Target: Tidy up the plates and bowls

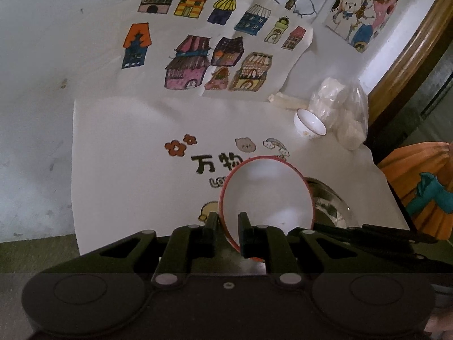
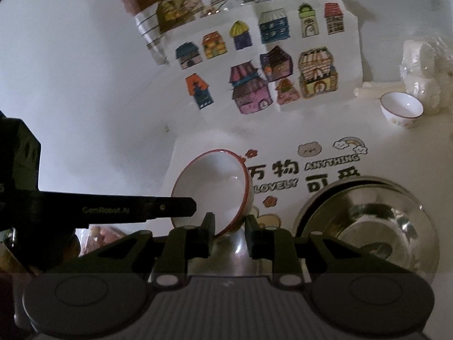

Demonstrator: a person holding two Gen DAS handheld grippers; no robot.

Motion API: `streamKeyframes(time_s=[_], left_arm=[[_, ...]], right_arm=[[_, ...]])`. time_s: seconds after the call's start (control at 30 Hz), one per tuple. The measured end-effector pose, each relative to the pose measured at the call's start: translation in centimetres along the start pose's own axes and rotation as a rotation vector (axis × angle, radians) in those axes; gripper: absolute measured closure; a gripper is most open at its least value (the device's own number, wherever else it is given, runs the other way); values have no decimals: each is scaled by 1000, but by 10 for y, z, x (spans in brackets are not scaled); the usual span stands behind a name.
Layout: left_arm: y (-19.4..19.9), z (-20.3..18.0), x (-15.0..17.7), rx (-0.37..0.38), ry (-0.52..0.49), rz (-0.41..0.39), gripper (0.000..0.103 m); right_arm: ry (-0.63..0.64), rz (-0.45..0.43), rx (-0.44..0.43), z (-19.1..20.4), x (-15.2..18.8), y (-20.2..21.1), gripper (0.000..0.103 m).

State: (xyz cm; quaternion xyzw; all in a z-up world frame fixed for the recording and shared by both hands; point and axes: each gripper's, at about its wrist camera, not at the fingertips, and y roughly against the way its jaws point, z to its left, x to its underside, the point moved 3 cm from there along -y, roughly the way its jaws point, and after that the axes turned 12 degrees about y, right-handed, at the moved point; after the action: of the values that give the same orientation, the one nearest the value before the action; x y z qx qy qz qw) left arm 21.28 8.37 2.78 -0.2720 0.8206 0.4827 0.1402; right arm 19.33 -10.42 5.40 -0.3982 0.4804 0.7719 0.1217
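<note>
My left gripper (image 1: 228, 226) is shut on the rim of a white bowl with a red rim (image 1: 266, 198) and holds it tilted on edge above the white printed table cover. The same bowl shows in the right wrist view (image 2: 212, 189), with the left gripper's finger (image 2: 170, 206) at its left rim. My right gripper (image 2: 229, 226) stands just below that bowl, jaws a little apart, nothing between them. A stack of shiny steel bowls (image 2: 368, 221) sits to the right; it also shows behind the held bowl in the left wrist view (image 1: 328, 198). A small white bowl (image 2: 400, 110) stands at the back right.
A clear bag of white items (image 2: 424, 65) lies behind the small bowl (image 1: 310, 123). Children's drawings (image 1: 198, 48) hang on the wall behind the table. An orange cloth (image 1: 419, 187) is at the table's right side. The table's left edge (image 1: 75, 170) is near.
</note>
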Motion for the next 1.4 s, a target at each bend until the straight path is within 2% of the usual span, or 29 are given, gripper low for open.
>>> streamKeyframes(time_s=[0.4, 1.1, 1.4], left_arm=[[10, 7, 17, 0, -10, 17, 88], [1, 18, 42, -44, -33, 112, 87], [-1, 20, 45, -54, -26, 125, 85]], right_arm=[[10, 42, -18, 13, 14, 6, 77], [15, 124, -40, 16, 33, -3, 77], [11, 137, -51, 13, 35, -8, 77]])
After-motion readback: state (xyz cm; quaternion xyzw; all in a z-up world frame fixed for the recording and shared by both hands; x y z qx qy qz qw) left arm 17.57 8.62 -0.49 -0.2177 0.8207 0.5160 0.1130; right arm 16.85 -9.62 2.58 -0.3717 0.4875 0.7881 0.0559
